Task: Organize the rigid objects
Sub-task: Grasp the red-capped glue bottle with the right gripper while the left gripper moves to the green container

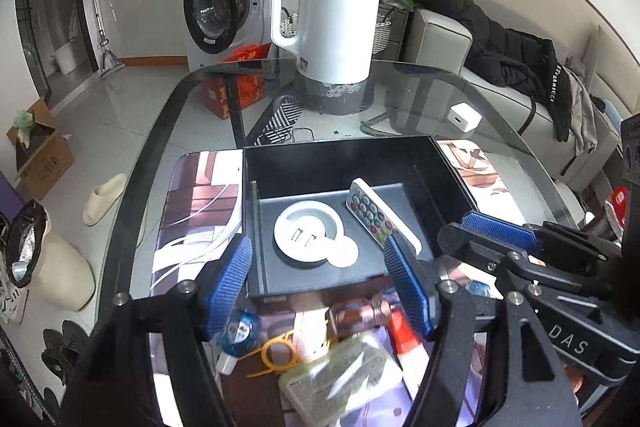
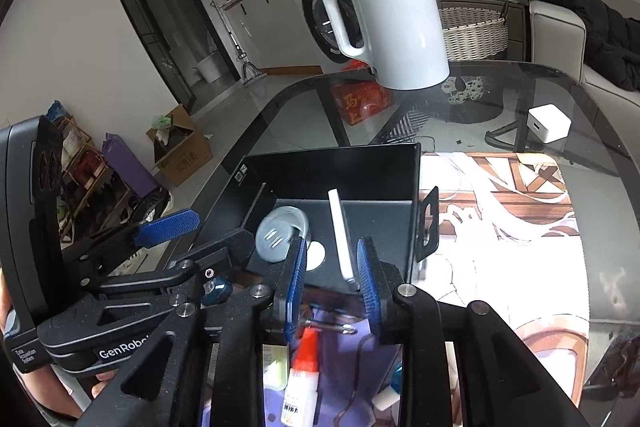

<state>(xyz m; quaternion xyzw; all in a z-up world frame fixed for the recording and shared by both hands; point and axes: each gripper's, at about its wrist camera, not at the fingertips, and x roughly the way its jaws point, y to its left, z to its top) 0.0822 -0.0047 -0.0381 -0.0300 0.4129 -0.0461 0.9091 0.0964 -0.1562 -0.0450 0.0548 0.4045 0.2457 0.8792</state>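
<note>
A black open box point(image 1: 344, 163) stands on the glass table. Inside lie a round white USB hub point(image 1: 307, 235), a small white disc point(image 1: 345, 254) and a white remote point(image 1: 380, 217) leaning on the right. My left gripper point(image 1: 320, 287) is open and empty, just in front of the box. My right gripper point(image 2: 332, 287) is open, its fingers either side of the remote's near end point(image 2: 340, 235), not touching. Below the grippers lie a glue bottle with red cap point(image 2: 304, 371), a yellow plastic tool point(image 1: 280, 351), a pale green packet point(image 1: 340, 375) and a blue round bottle point(image 1: 239, 331).
A white kettle point(image 1: 332, 23) stands at the table's far side. A white charger cube point(image 1: 466, 117) sits at the far right. A printed mat point(image 2: 500, 227) lies under the box. The right gripper's arm point(image 1: 540, 251) shows in the left wrist view.
</note>
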